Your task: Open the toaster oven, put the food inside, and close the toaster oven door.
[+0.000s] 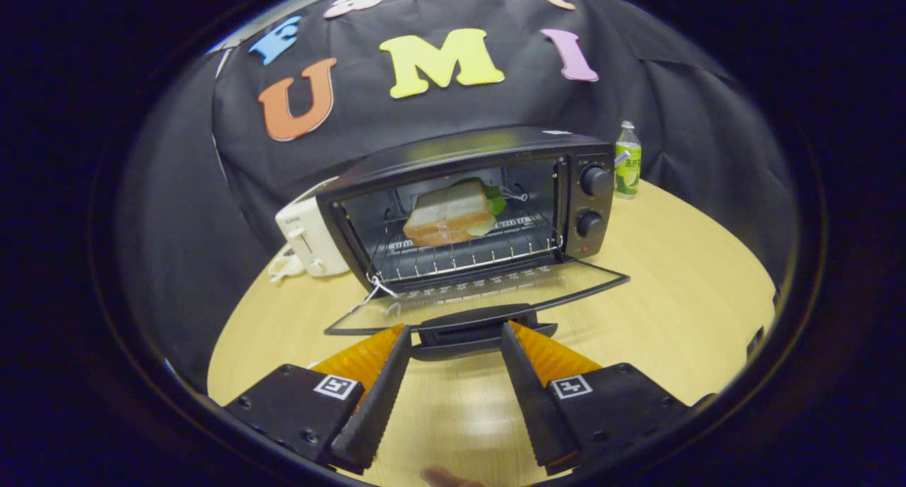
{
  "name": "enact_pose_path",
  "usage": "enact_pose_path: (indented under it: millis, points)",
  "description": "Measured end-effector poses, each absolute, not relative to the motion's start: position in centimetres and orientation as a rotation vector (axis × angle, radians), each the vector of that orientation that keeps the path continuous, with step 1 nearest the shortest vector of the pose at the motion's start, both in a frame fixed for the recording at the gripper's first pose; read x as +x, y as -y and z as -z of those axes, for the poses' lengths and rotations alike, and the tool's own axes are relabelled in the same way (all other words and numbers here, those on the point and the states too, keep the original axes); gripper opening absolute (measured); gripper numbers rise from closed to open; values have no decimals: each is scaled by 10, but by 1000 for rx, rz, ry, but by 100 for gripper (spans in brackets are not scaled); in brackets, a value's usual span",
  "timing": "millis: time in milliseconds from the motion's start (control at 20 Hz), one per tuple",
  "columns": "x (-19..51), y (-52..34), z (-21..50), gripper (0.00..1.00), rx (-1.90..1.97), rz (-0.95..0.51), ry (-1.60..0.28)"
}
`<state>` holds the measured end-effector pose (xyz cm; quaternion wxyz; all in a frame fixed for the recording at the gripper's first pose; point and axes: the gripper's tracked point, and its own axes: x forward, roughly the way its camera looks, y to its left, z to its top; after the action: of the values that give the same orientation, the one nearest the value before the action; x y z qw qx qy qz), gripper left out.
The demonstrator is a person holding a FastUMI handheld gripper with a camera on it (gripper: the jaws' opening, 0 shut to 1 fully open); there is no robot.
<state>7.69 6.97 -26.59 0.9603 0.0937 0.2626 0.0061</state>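
A black toaster oven [488, 158] stands on the round wooden table [679, 296] with its glass door [488, 289] folded down flat toward me. On the wire rack inside lies a sandwich [449, 214] of white bread with green lettuce at its right side. My gripper [456, 331] is open just in front of the door. The door's black handle [481, 328] sits between the two fingertips, and I cannot tell whether they touch it. Nothing is held between the fingers.
A white pop-up toaster [308, 239] stands against the oven's left side. A green-labelled bottle [627, 160] stands behind the oven's right corner. A thin white string [375, 292] hangs at the door's left hinge. Bare table lies to the right of the oven.
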Motion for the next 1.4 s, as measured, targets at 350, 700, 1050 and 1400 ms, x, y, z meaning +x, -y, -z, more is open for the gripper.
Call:
enact_pose_path:
  millis: [350,700,1050,1400]
  points:
    - [80,-71,254,85,133,-5,-461]
    - [87,-75,235,85,41,31,-330]
    - [104,-77,213,85,8,20,-219]
    - [106,-72,196,86,11,-2,-149]
